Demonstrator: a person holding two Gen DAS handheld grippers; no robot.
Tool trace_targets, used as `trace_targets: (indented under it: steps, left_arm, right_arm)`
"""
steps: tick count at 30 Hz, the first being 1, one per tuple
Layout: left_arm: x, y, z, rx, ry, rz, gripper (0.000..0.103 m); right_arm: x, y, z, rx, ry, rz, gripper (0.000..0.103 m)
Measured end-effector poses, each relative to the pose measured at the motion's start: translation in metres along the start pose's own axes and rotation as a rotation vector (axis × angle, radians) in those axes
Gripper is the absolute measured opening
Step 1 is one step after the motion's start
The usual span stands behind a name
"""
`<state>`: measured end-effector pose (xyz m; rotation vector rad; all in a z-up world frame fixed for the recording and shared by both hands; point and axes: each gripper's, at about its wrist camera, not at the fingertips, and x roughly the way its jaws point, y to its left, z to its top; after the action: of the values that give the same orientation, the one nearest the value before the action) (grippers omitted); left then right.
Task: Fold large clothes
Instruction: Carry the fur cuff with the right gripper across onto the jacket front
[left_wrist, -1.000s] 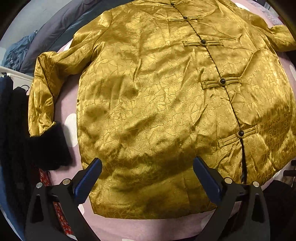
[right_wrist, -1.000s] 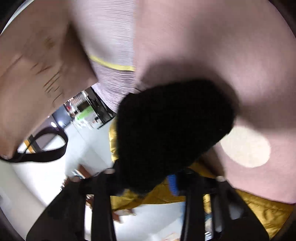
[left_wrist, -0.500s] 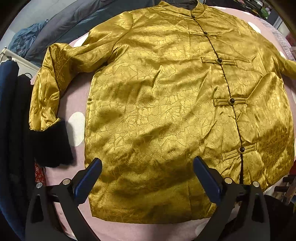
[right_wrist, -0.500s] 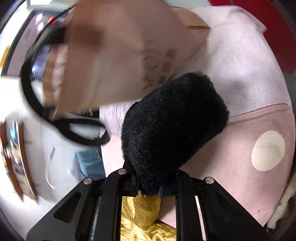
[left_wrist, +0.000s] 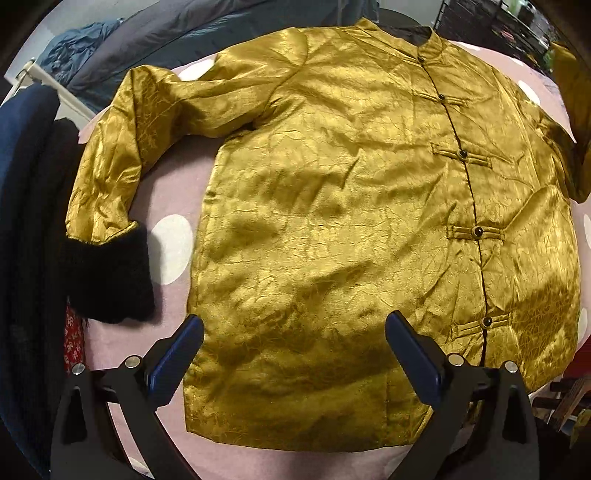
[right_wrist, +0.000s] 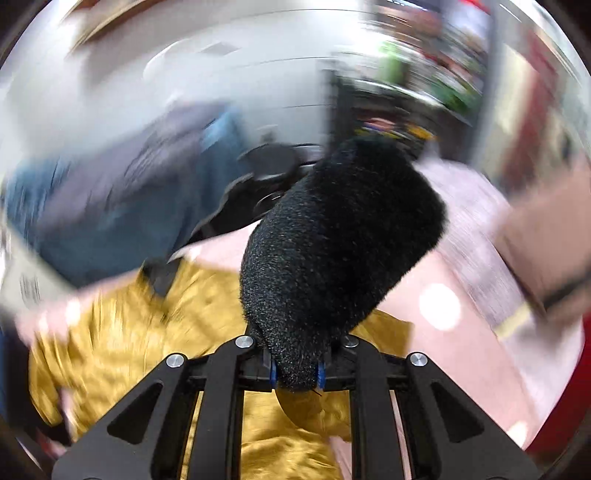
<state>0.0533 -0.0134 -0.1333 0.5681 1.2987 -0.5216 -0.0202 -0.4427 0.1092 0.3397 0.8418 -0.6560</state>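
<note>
A gold satin jacket (left_wrist: 332, 229) with black knot buttons lies front up on a pink dotted bedcover (left_wrist: 170, 199). Its one sleeve bends down at the left and ends in a black furry cuff (left_wrist: 107, 273). My left gripper (left_wrist: 293, 354) hangs open above the jacket's hem, with nothing between its blue pads. In the blurred right wrist view my right gripper (right_wrist: 295, 373) is shut on the other black furry cuff (right_wrist: 340, 251), which sticks up from the jaws. The gold sleeve (right_wrist: 288, 435) trails below, over the jacket (right_wrist: 129, 350).
Dark clothes (left_wrist: 29, 221) hang at the left edge. Grey and blue bedding (left_wrist: 147, 40) is piled at the back left. A dark rack (left_wrist: 480, 22) stands at the back right. A brown bag (right_wrist: 546, 243) shows at the right.
My right gripper has swung up and rolled around with the furry cuff, so the jacket now lies below it. My left gripper has drawn back, so the collar now shows.
</note>
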Motion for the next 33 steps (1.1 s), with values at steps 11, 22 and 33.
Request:
trace_targets:
  steps: [11, 22, 33]
  left_arm:
    - [0.008, 0.039, -0.023, -0.154, 0.043, 0.024, 0.097]
    - [0.019, 0.040, -0.007, -0.144, 0.057, 0.040, 0.097]
    - [0.018, 0.023, 0.036, -0.074, 0.017, 0.009, 0.097]
  right_arm:
    - [0.019, 0.245, -0.101, -0.548, 0.105, 0.100, 0.015]
    - [0.048, 0.284, -0.145, -0.550, 0.217, 0.167, 0.063]
    - [0.026, 0.204, -0.146, -0.273, 0.289, 0.318, 0.077]
